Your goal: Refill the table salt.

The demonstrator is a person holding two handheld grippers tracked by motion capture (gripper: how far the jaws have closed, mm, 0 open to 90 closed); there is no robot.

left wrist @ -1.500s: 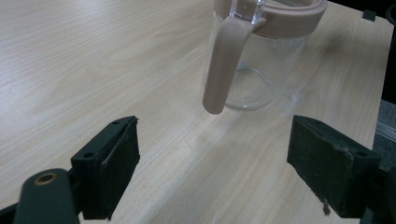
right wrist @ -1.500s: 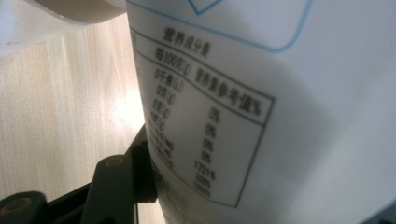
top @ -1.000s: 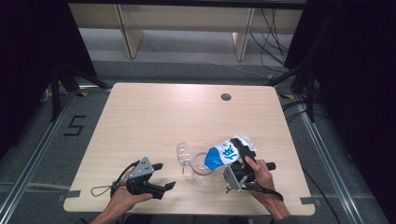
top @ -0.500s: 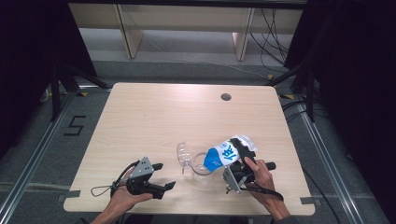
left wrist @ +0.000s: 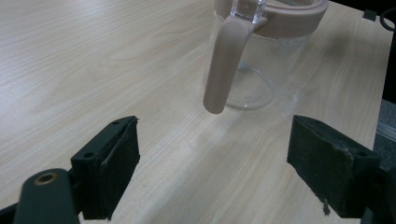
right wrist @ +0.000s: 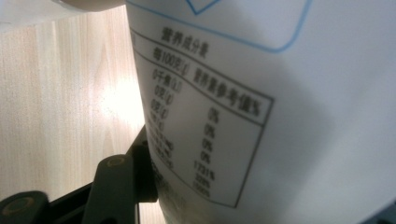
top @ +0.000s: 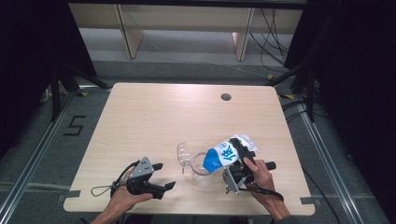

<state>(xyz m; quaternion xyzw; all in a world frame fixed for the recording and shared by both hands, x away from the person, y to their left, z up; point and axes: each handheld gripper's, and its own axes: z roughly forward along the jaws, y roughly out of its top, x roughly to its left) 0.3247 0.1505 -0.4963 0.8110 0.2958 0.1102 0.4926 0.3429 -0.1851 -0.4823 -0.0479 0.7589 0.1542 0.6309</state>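
Observation:
A white and blue bag [top: 227, 153] is tipped with its blue end over the mouth of a clear glass jug [top: 200, 164] near the table's front edge. My right gripper [top: 243, 158] is shut on the bag; in the right gripper view the bag's printed label [right wrist: 243, 116] sits against the left jaw. The jug has a beige rim and beige handle [left wrist: 223, 65], and its lid [top: 183, 155] stands open to the left. My left gripper [top: 164, 176] rests low at the front left, open with nothing between its jaws, pointing at the jug [left wrist: 261, 56].
The wooden table [top: 177, 112] has a round cable hole [top: 226, 97] at the back right. A wooden shelf frame [top: 182, 18] stands on the floor beyond the table. Dark stands flank the table on both sides.

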